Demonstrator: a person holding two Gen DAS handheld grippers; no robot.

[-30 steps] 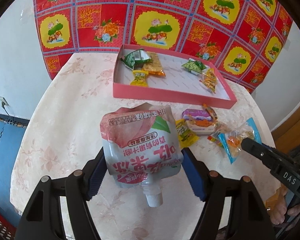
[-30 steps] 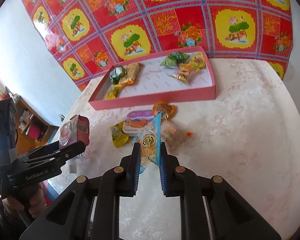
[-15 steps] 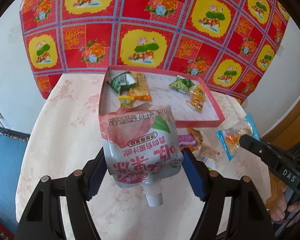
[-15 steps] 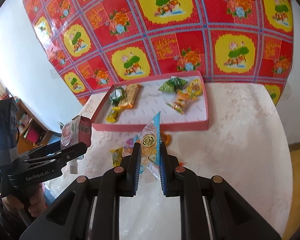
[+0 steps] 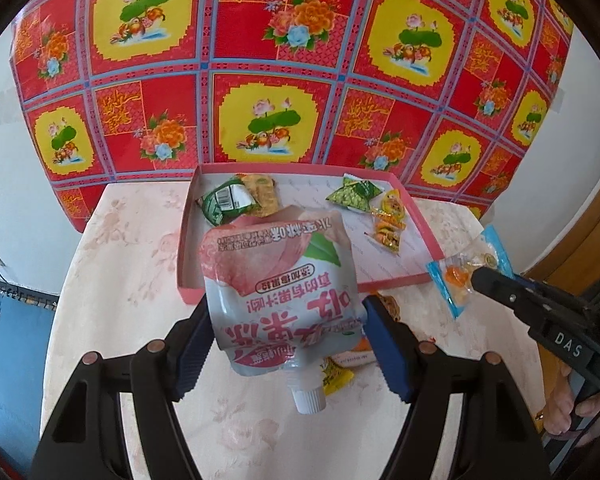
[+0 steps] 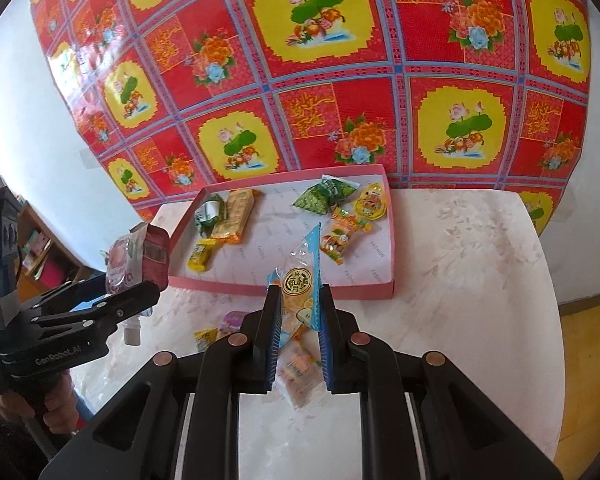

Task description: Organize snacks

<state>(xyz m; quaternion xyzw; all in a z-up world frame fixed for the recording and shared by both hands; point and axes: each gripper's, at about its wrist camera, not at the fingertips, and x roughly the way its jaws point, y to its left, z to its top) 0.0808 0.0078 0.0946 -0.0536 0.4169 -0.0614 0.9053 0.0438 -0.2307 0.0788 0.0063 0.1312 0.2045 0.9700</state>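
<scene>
Above the surface (image 6: 460, 264), the left tongs (image 5: 286, 330) grip a peach drink pouch (image 5: 280, 288) spout-down while the right tongs (image 6: 299, 312) pinch a blue-edged candy packet (image 6: 300, 280), both before the pink tray (image 6: 284, 290) holding perhaps six snacks.

A red, yellow and blue floral patterned cloth (image 6: 320, 80) hangs on a white wall (image 5: 16, 184) behind the table (image 6: 472, 264), which has a pale marbled top. A wooden shelf unit (image 6: 36, 240) stands at left in the right wrist view. Daylight is bright and even.
</scene>
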